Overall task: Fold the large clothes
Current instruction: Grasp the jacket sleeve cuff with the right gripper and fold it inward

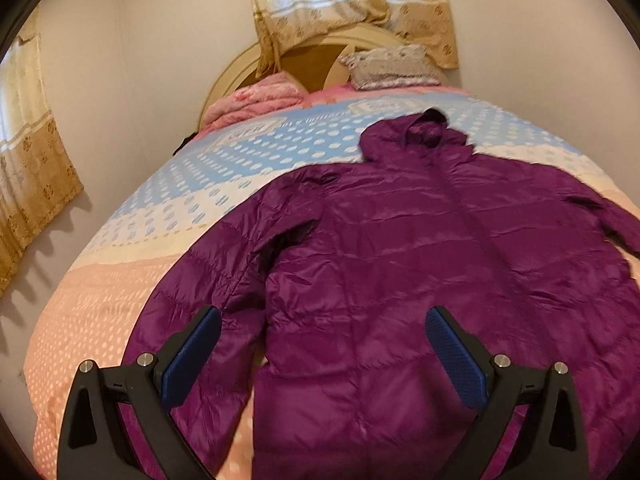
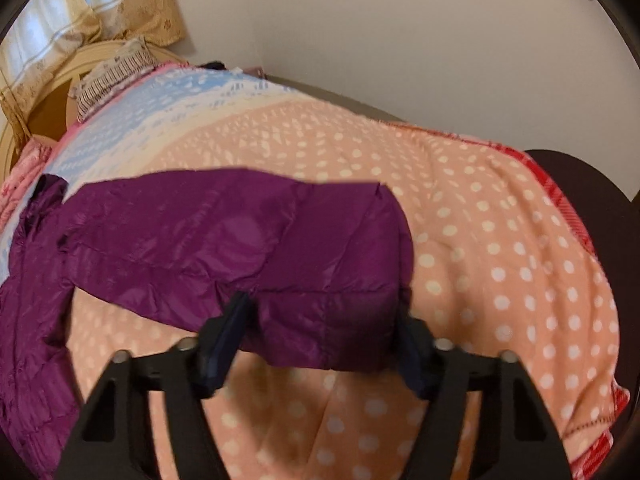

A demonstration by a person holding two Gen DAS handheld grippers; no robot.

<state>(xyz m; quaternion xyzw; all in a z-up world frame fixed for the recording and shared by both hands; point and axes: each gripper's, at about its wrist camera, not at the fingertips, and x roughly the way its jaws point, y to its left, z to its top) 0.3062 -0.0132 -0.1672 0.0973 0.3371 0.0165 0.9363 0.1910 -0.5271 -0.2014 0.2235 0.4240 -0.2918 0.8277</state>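
A large purple puffer jacket (image 1: 400,260) lies flat, front up, on the bed, its hood (image 1: 428,132) toward the headboard. My left gripper (image 1: 323,316) hovers open over the jacket's lower left part, near its left sleeve (image 1: 208,292), with nothing between the blue pads (image 1: 188,360). In the right wrist view the jacket's other sleeve (image 2: 240,232) stretches across the blanket. Its cuff end sits between the fingers of my right gripper (image 2: 322,308), and both pads touch the fabric, which creases at the left finger (image 2: 236,316).
The bed wears a dotted blanket (image 1: 100,300), peach near me and blue farther off. A grey pillow (image 1: 396,66) and a folded pink quilt (image 1: 256,100) lie by the round headboard (image 1: 224,76). Curtains (image 1: 36,184) and walls close in on the left. A dark rounded bed end (image 2: 580,176) stands right.
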